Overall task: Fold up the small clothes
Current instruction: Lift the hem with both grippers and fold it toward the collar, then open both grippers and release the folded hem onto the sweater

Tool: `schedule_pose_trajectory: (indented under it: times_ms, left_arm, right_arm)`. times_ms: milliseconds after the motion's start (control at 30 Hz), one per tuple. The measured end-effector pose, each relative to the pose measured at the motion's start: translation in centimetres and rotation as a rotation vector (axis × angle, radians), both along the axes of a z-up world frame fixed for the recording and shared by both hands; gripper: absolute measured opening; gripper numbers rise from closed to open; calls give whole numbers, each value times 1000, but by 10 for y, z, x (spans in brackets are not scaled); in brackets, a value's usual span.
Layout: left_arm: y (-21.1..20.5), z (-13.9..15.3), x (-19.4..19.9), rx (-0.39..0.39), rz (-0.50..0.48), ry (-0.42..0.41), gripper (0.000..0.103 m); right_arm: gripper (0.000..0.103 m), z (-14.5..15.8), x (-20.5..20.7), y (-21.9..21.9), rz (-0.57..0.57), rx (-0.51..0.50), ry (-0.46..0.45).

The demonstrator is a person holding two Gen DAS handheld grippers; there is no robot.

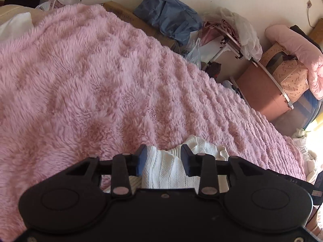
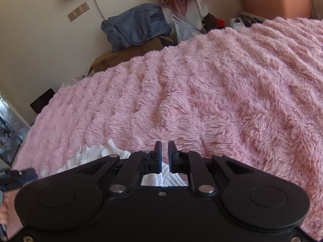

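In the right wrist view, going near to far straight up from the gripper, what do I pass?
right gripper → white knit garment → pink fluffy blanket → cardboard box → blue bag

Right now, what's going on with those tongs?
Left tongs open over white knit garment. Right tongs nearly closed, empty. Garment on pink blanket. Nothing blocking.

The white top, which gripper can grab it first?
Probably left. The left gripper has open jaws with the white top between them. The right gripper has nearly closed jaws over the pink blanket.
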State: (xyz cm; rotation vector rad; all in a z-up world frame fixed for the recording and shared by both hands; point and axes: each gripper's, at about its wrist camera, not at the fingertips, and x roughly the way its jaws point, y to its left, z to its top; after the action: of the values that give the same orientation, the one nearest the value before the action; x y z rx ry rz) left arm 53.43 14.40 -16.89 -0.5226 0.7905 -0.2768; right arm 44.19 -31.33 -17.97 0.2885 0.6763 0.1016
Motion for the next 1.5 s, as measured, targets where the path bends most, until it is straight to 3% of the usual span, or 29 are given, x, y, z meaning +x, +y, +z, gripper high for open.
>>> schedule_pose_trajectory:
  times_ms: [67, 167, 333, 467, 600, 667, 700, 733, 867, 1000, 1167, 1233, 1333, 1500]
  left_arm:
    - [-2, 5, -7, 6, -38, 0, 37]
    - [-11, -4, -19, 78, -89, 40, 37]
    - [-12, -38, -34, 47, -98, 116, 37]
    - [-19, -59, -37, 27, -102, 164, 38]
    - [-22, -65, -34, 13, -93, 161, 36]
    - [-21, -63, -33, -22, -100, 151, 26]
    - [-19, -63, -33, -39, -101, 162, 2]
    - [-17, -62, -32, -53, -95, 165, 4]
    - [-9, -51, -39, -36, -79, 112, 4]
    - [-6, -66, -38, 31, -39, 170, 4]
    - [3, -68, -46, -51, 12, 144, 10]
    - [13, -58, -55, -84, 26, 112, 13]
    - [20, -38, -79, -94, -13, 55, 19]
    - [22, -26, -147, -51, -86, 21, 28]
  right_arm:
    - [9, 0, -6, 6, 51, -33, 7]
    - [12, -8, -13, 13, 102, -60, 35]
    - [32, -28, -15, 16, 89, -33, 72]
    - [33, -38, -14, 19, 89, 14, 102]
    - [31, -45, -11, 28, 88, -24, 113]
    - [25, -45, -10, 27, 91, -13, 114]
    - [19, -44, -11, 27, 86, -18, 110]
    - [13, -42, -12, 27, 78, -24, 106]
    - [10, -34, -15, 22, 43, -37, 89]
    - [8, -39, -14, 16, -6, -44, 93]
    - [8, -52, -15, 7, -28, 12, 106]
    - [15, -45, -23, 0, -22, 61, 88]
    - [18, -26, -46, -5, 25, 104, 47]
    - [18, -13, -111, 4, 149, 32, 48]
